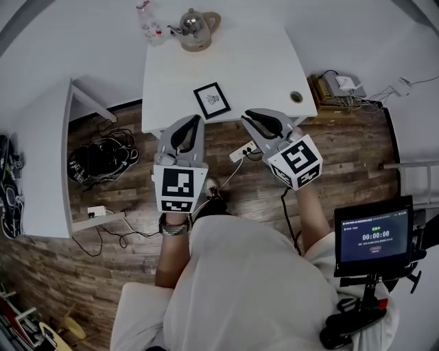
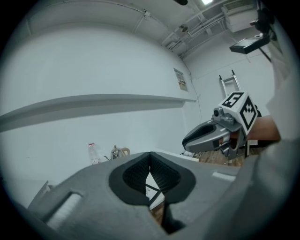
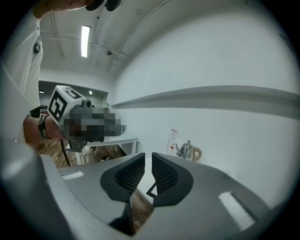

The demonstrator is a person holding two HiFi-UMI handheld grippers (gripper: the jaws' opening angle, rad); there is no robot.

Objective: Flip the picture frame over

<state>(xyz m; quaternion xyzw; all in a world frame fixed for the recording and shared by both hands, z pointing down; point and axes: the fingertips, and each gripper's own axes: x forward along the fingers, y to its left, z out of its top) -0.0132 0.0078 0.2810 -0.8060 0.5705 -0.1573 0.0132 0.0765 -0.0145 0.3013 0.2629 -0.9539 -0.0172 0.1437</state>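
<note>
A small black picture frame (image 1: 212,101) lies picture side up near the front edge of the white table (image 1: 260,62). Both grippers hover over the floor just in front of that edge, neither touching the frame. My left gripper (image 1: 195,118) is below and left of the frame; its pads meet at the tips (image 2: 150,153) and hold nothing. My right gripper (image 1: 245,114) is to the frame's lower right; a narrow slit shows between its pads (image 3: 148,155), with nothing in it. A corner of the frame (image 3: 152,190) shows below the right jaws.
A kettle (image 1: 195,29) and a clear bottle (image 1: 148,20) stand at the table's far edge. A small round object (image 1: 296,97) sits near the front right corner. A power strip (image 1: 240,152) and cables (image 1: 103,158) lie on the wooden floor. A second white table (image 1: 41,158) stands at left.
</note>
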